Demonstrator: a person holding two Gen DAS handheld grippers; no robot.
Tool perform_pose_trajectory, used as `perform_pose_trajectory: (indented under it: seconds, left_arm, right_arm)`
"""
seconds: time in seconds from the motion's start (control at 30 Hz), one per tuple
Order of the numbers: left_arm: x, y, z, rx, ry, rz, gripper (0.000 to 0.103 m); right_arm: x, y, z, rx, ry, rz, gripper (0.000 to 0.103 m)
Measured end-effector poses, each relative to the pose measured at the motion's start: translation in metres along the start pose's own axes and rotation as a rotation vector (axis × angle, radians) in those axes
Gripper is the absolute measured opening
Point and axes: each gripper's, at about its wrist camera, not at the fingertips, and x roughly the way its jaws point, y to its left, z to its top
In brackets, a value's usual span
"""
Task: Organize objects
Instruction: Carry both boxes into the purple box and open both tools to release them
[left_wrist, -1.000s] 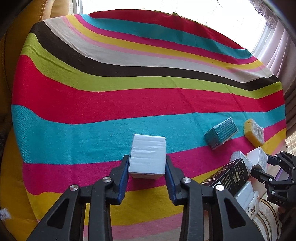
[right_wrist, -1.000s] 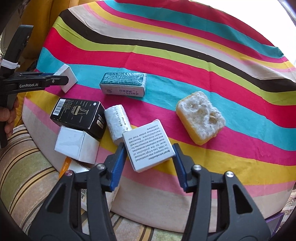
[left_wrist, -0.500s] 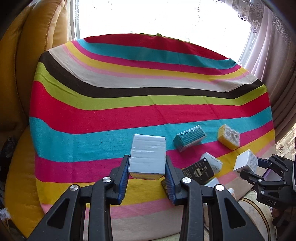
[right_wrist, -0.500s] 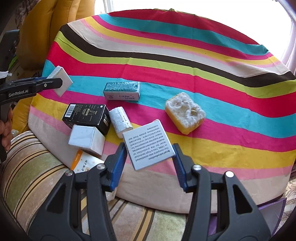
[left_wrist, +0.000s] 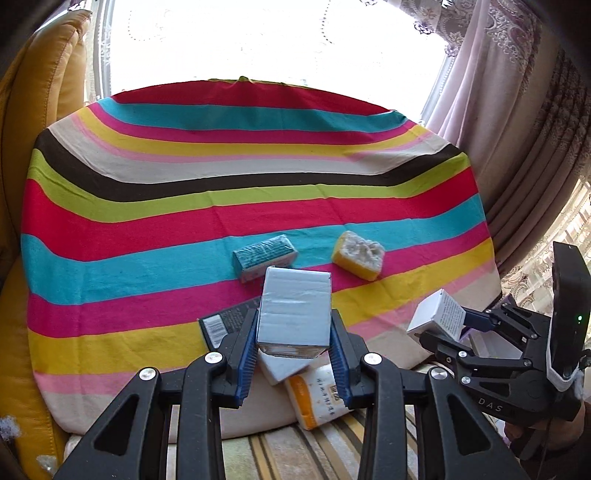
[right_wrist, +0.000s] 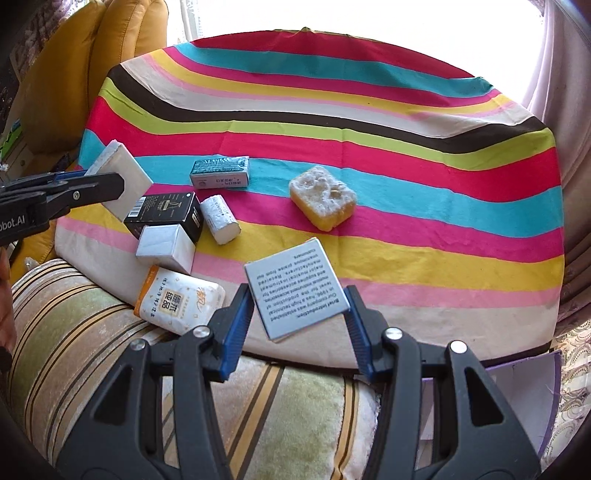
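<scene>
Covering the desk (right_wrist: 369, 122) is a striped cloth (left_wrist: 221, 192) in red, teal, yellow, lime, brown and pink; a pale striped cushion (right_wrist: 92, 332) lies at its near edge. On the near left of the cloth sits a cluster: a black box (right_wrist: 166, 214) with a barcode, a plain white box (right_wrist: 166, 247) touching its near side, and an orange-and-white tissue pack (right_wrist: 181, 299) hanging over the edge onto the cushion. Just right of the black box lies a small white roll (right_wrist: 221, 219). Farther back a teal box (right_wrist: 220, 171) lies flat, and to its right a yellow sponge (right_wrist: 322, 195) with a crusty white top.

The left hand-held gripper (left_wrist: 294, 345) clamps a plain pale grey-white box (left_wrist: 294, 306) by its two long sides, above the near edge of the cloth. The right hand-held gripper (right_wrist: 295, 328) grips a white printed box (right_wrist: 295, 288) with black text, tilted, over the near edge.

Compared with a second ago, both hand-held grippers have pulled back and risen: the whole cloth now shows, along with the window, curtain (left_wrist: 517, 129) and yellow chair (right_wrist: 92, 66). The items on the cloth have not moved.
</scene>
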Motion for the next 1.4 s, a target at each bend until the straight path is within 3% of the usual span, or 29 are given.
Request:
perform_pose_trajectory:
  seconds: [0.4,0.87,1.4]
  left_arm:
    - [0.001,-0.072,-0.018,0.113,0.041,-0.086,0.037]
    - [0.013,-0.171,-0.045,0.299,0.112,-0.219,0.037]
    - [0.029,-0.270,-0.097,0.498,0.280,-0.405,0.037]
  right_arm:
    - [-0.030,-0.034,-0.030,0.071,-0.022,-0.033,0.054]
    - [-0.065,-0.126,-0.092,0.255,0.007,-0.154,0.054]
    - [-0.098,-0.214,-0.159,0.408,0.044,-0.286,0.054]
